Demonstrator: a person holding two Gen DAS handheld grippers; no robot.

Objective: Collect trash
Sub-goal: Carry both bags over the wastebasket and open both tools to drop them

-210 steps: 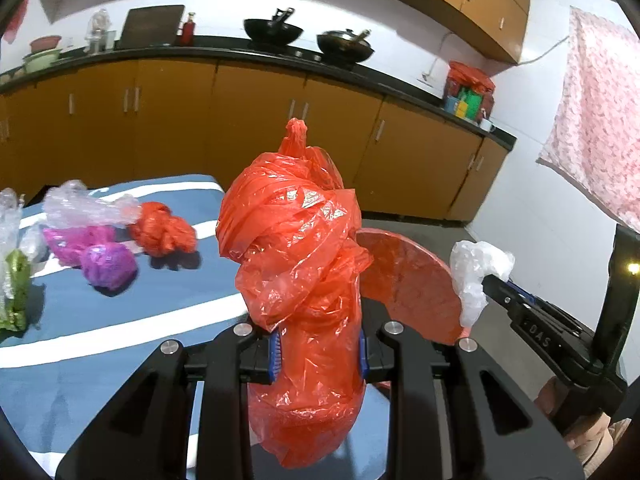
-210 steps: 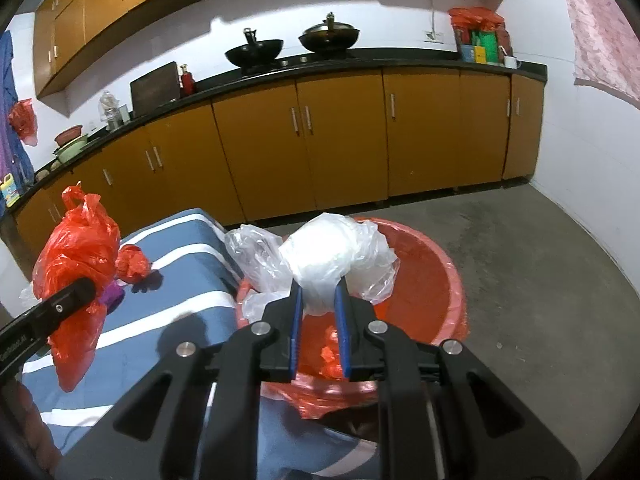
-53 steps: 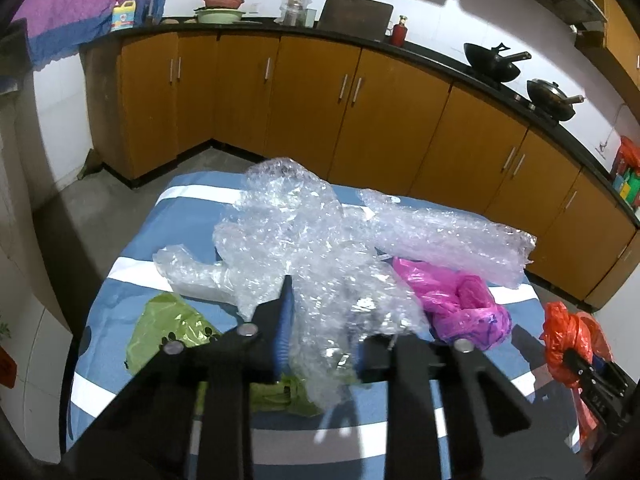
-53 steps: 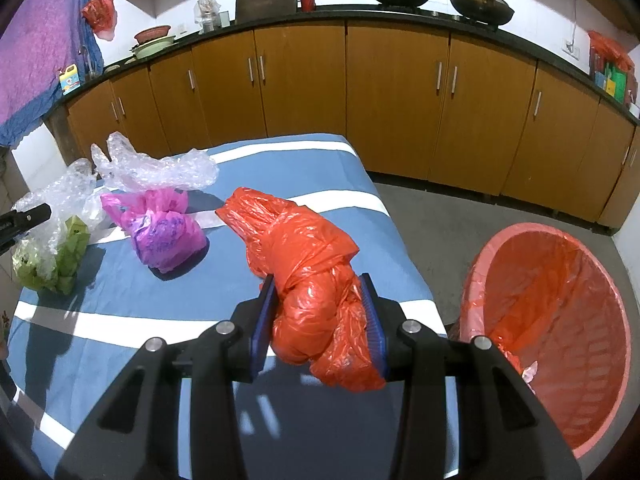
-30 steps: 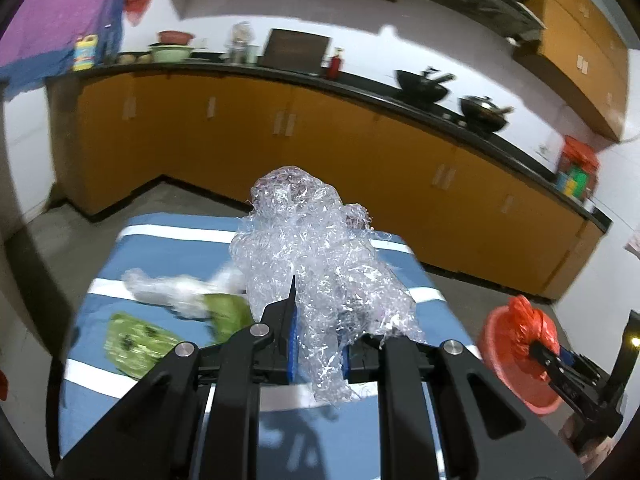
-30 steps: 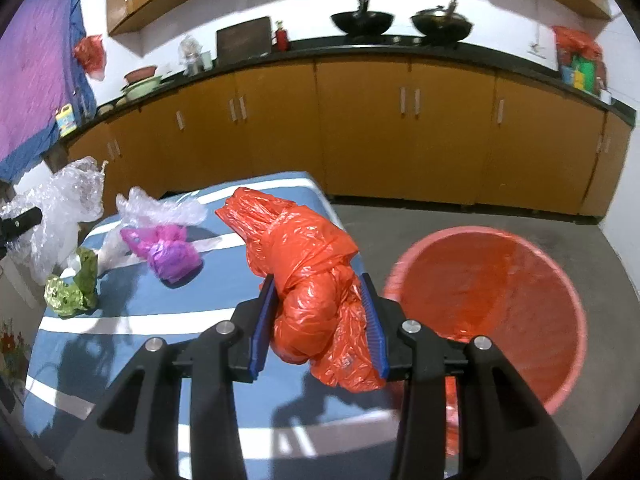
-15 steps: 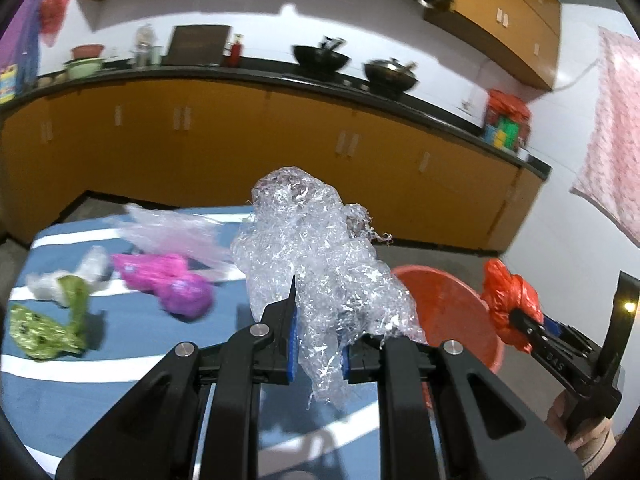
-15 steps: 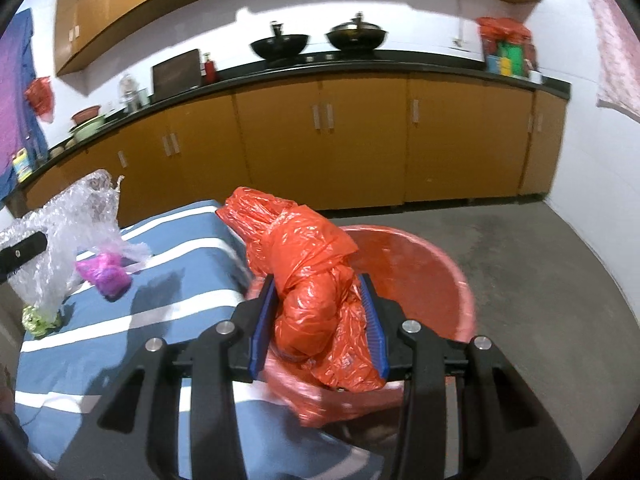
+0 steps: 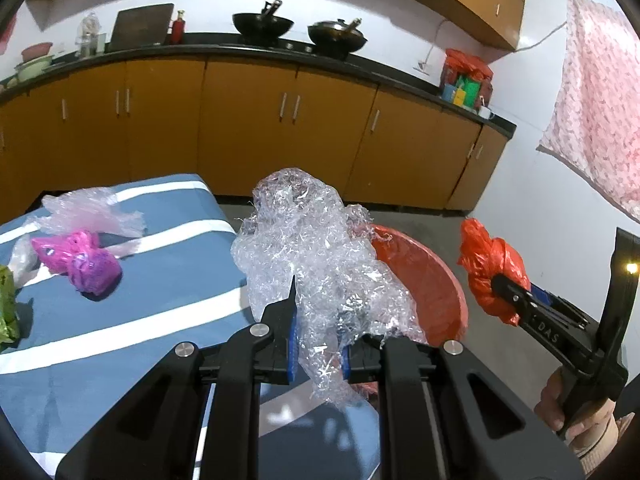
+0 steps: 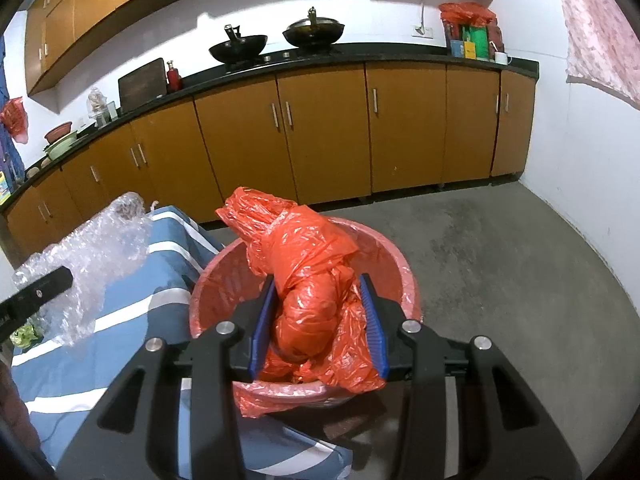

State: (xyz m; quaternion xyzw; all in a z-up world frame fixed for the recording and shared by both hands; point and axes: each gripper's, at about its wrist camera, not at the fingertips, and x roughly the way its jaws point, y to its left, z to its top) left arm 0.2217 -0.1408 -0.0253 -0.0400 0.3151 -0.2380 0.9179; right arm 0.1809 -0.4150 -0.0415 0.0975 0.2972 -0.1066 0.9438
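Right wrist view: right tongs (image 10: 318, 320) clamp the red bag (image 10: 312, 280) directly above the red bin (image 10: 400, 272).
Left tongs (image 9: 318, 344): clamp bubble wrap (image 9: 316, 256), held above the bench (image 9: 160, 280) edge, beside the bin.

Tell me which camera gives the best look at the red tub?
The right wrist view: the red tub sits nearly whole below the camera, rim and inside visible behind the held orange bag. In the left wrist view, the tub is half hidden behind the bubble wrap.
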